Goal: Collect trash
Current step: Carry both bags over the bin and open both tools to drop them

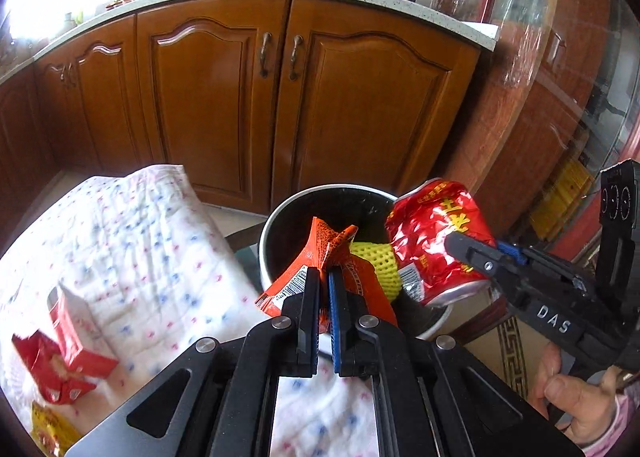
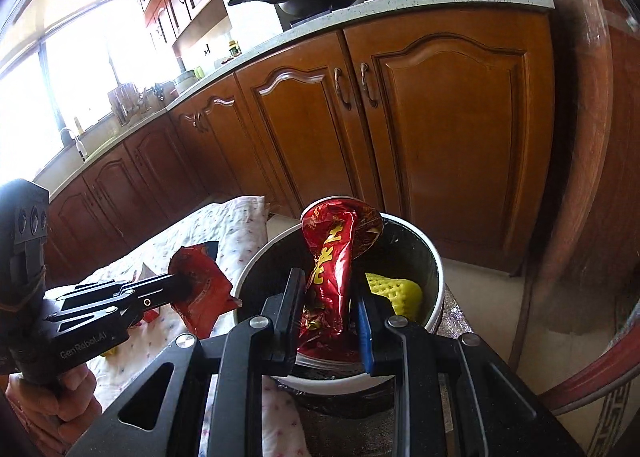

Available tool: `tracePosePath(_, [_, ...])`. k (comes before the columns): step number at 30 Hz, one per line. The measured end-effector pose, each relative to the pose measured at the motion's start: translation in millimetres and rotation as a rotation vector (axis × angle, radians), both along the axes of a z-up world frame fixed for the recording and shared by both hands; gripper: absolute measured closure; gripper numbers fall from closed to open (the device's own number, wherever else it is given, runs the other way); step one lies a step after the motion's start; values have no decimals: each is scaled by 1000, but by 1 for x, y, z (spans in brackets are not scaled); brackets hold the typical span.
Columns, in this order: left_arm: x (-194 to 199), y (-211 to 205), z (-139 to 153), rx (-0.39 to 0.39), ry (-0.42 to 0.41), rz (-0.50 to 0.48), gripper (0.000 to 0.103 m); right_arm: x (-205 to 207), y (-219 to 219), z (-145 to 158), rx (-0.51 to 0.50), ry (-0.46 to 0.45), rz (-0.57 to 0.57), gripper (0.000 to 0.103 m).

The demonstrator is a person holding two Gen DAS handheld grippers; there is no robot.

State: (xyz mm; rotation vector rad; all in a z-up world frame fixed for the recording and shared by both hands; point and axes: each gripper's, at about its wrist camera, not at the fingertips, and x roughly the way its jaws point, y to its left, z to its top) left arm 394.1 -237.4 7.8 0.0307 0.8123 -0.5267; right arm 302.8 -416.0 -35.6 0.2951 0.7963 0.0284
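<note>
Left claw (image 1: 323, 277) pinched shut on orange wrapper (image 1: 320, 253); right claw (image 2: 330, 289) clamped on crushed red can (image 2: 332, 257). Both over bin (image 2: 434, 289) mouth, yellow foam net (image 2: 394, 291) inside at 3 o'clock. Best: centre over opening, release low, one at a time.

Right tongs (image 2: 330, 299) pinch crushed red can (image 2: 334, 253) over the bin (image 2: 434, 293), apparently.

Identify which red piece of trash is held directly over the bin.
The crushed red can, in the right gripper, hangs over the bin. The orange wrapper is short of the rim; the red box lies on the cloth.
</note>
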Motion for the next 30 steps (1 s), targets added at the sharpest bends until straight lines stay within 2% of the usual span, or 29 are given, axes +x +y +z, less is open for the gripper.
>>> tracePosePath(10, [36, -37, -31, 61, 67, -6, 97, 29, -12, -31, -5, 98, 16, 80])
tracePosePath(12, [43, -39, -36, 58, 93, 2, 90, 31, -12, -37, -3, 114, 17, 79])
tracePosePath(15, [47, -39, -38, 46, 96, 20, 73, 34, -16, -44, 20, 131, 22, 77])
tracePosePath(16, [46, -38, -38, 39, 93, 21, 71, 36, -19, -45, 26, 129, 20, 76])
tracePosePath(19, [43, -37, -37, 36, 86, 27, 71, 35, -22, -45, 48, 121, 4, 70])
tracePosePath(20, [39, -33, -36, 32, 83, 27, 71, 34, -23, -44, 55, 115, 0, 63])
tracePosePath(21, [36, -30, -35, 28, 78, 30, 70, 32, -24, -44, 63, 109, -3, 61])
tracePosePath(23, [28, -23, -33, 15, 70, 43, 65, 27, -25, -42, 74, 96, -10, 60])
tracePosePath(25, [17, -12, -32, -10, 66, 55, 58, 21, -24, -38, 92, 74, -11, 51])
tracePosePath(27, [7, 0, -32, -27, 65, 73, 58, 15, -21, -35, 99, 48, -13, 36])
tracePosePath(30, [-10, 18, -31, -48, 63, 101, 58, 5, -13, -29, 123, 11, -15, 30])
